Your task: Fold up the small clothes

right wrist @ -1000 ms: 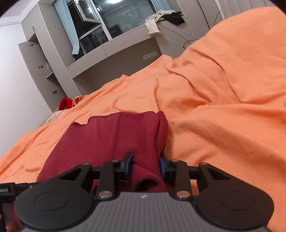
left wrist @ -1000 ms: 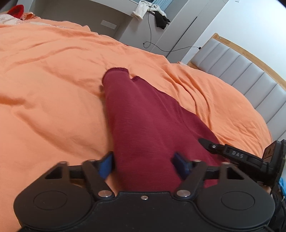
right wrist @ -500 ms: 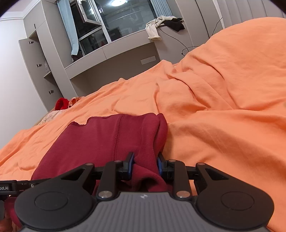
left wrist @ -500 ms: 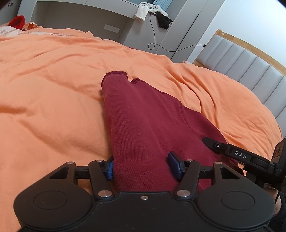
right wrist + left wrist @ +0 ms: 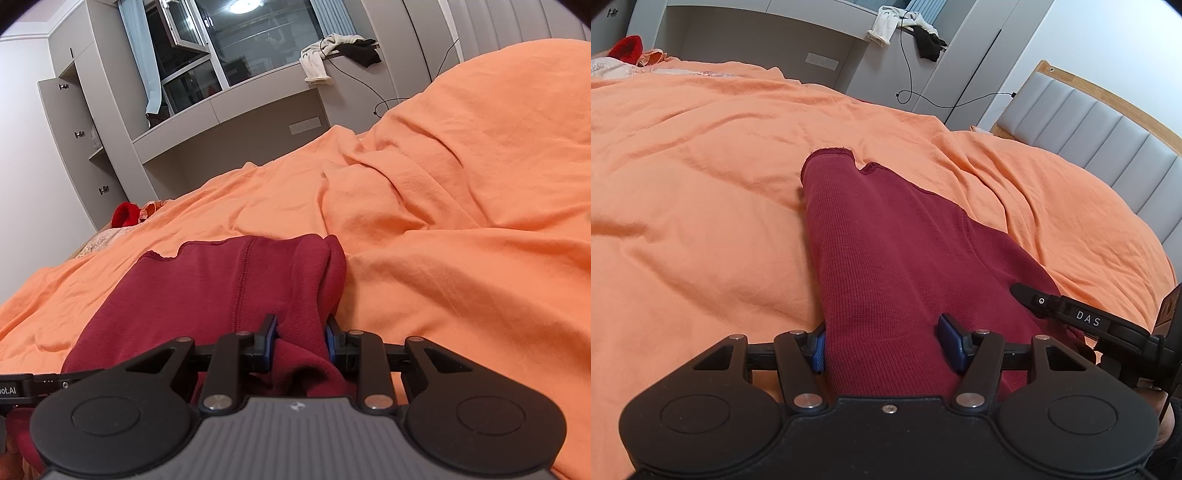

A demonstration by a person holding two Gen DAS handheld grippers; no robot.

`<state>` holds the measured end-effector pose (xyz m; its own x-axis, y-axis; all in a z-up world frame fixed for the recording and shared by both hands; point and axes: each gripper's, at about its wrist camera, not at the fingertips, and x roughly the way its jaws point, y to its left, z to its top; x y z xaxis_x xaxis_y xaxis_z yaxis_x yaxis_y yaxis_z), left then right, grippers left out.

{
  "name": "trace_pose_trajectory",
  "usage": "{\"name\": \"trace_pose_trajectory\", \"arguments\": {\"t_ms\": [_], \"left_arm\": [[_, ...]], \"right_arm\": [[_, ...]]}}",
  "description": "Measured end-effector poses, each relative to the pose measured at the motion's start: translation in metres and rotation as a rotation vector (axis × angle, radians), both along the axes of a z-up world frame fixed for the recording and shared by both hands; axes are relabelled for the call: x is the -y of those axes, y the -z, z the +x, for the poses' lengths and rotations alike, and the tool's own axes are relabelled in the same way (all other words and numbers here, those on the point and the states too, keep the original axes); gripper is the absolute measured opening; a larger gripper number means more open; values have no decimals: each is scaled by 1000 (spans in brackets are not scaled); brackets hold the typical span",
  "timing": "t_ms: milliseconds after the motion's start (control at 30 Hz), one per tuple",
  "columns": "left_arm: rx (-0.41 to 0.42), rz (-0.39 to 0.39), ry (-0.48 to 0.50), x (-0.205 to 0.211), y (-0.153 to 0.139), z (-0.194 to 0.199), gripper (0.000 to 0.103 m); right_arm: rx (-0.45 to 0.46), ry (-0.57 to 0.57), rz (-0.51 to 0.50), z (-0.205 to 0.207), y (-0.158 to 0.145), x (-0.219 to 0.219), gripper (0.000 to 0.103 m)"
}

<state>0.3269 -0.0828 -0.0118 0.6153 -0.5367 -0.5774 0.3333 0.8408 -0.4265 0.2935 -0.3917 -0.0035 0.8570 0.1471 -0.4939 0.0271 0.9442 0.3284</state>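
Observation:
A dark red garment (image 5: 886, 258) lies on the orange bedsheet (image 5: 701, 184), stretching away from me, its far hem near the middle of the bed. My left gripper (image 5: 884, 343) straddles its near edge, jaws wide, fabric between the blue pads. My right gripper (image 5: 300, 341) is shut on a bunched fold of the same garment (image 5: 221, 288) at its right edge. The right gripper's arm (image 5: 1082, 317) shows at the right of the left wrist view.
A padded headboard (image 5: 1100, 133) stands at the right. A grey desk unit (image 5: 240, 107) with white and black clothes (image 5: 332, 51) and a cable lies beyond the bed. Red clothing (image 5: 125, 214) sits at the far bed corner.
My left gripper's jaws have narrowed around the garment's near edge. Both grippers have shifted slightly, with the garment still held by the right.

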Motion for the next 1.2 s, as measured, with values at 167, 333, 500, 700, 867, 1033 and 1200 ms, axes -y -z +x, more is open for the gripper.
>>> {"name": "trace_pose_trajectory", "arguments": {"t_ms": [167,333,500,700,867,1033,1200], "left_arm": [[26,1,-3,-2,-4,-3,50],[72,1,-24,-5,-11,-8,33],[121,-20,-47,-10,-22,-12,25],[232,49,-98,-19,-44,-18,24],[280,73,-192,-51,-52,-17,23],[351,110,-288,-86,-62,-17,23],[362,117,-354,-115,-62,-10,24]], "right_arm": [[31,2,-34,-3,-8,-9,21],[116,-23,-64,-8,-22,-23,19],[208,-60,-97,-12,-36,-40,19],[294,-118,-139,-3,-43,-70,18],[354,-198,-187,16,-45,-106,18],[380,-254,-208,41,-52,-140,18],[345,-284,-234,61,-40,-158,18]]}}
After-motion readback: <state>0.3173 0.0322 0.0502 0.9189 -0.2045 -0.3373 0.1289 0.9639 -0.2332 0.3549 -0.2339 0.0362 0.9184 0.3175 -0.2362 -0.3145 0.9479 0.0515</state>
